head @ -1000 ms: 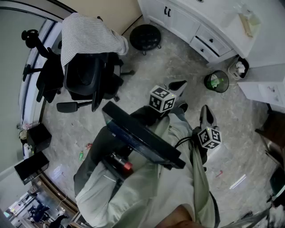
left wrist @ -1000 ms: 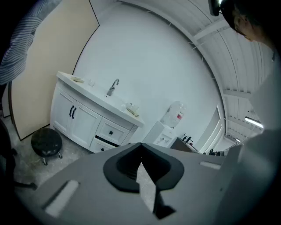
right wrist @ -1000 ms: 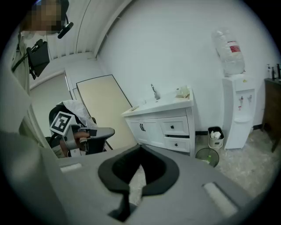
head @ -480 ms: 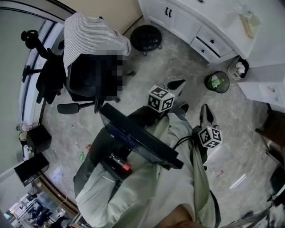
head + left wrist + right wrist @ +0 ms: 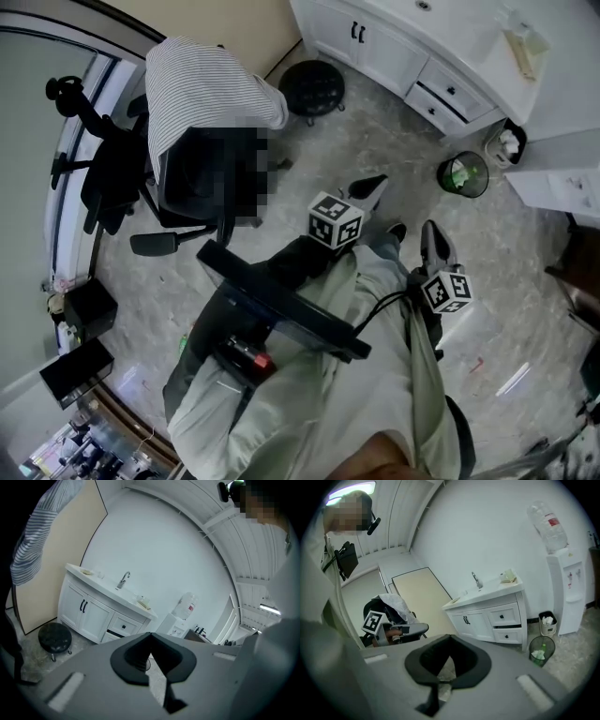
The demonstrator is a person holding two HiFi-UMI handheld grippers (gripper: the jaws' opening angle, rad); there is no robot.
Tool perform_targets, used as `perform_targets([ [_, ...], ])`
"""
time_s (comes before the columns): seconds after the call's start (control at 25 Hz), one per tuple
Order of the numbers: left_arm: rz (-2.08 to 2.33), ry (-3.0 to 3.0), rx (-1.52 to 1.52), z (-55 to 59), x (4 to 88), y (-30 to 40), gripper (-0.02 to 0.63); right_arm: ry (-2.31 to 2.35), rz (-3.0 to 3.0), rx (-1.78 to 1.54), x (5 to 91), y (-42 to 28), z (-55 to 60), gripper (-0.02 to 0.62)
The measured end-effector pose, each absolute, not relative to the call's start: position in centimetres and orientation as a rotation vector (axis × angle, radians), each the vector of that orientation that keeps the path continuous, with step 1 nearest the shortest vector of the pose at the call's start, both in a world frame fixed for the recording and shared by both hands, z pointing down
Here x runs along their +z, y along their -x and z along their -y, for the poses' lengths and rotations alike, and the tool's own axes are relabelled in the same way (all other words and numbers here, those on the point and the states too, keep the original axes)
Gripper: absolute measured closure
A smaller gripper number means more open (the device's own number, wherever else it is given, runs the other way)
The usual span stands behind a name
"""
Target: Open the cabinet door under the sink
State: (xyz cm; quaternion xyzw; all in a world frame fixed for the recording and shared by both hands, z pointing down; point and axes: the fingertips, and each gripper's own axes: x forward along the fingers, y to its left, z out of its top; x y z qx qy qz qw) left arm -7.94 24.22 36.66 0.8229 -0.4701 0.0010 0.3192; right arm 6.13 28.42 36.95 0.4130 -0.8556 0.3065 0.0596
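Observation:
The white sink cabinet [image 5: 375, 47] stands at the top right of the head view; its double doors [image 5: 89, 613] under the sink carry two black handles [image 5: 357, 32] and are closed. The same doors [image 5: 472, 623] appear in the right gripper view, left of the drawers. My left gripper [image 5: 372, 185] is shut and empty, held over the floor well short of the cabinet. My right gripper [image 5: 432, 235] is also shut and empty, beside it on the right. In both gripper views the jaws [image 5: 150, 635] [image 5: 450, 637] meet at the tips with nothing between them.
A round black stool [image 5: 312, 84] sits on the floor just left of the cabinet. A green-lined waste bin [image 5: 463, 173] stands right of the drawers [image 5: 448, 92]. An office chair with a striped cloth [image 5: 202, 94] is at left. A water dispenser [image 5: 566, 590] stands beyond the bin.
The floor, chair and bin have slid slightly down and right in the head view as I move toward the cabinet. Both grippers stay shut and have advanced a little with me.

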Motion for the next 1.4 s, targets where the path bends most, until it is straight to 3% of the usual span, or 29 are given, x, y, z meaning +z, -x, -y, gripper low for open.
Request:
perform_targets([
  [0.68, 1.240, -2.157, 0.037, -23.1, 37.9, 10.7, 0.598, -1.071, 2.698, 0.802, 36.7, -0.7, -26.1, 0.595],
  [0.96, 1.317, -2.116, 0.131, -17.3, 39.4, 8.9, 0.598, -1.044, 2.641, 0.612, 39.6, -3.6, -18.7, 0.595],
  [1.4, 1.407, -2.120, 0.226, -4.8, 38.5, 0.4, 0.598, -1.010, 2.669, 0.653, 41.0, -12.9, -4.4, 0.595],
])
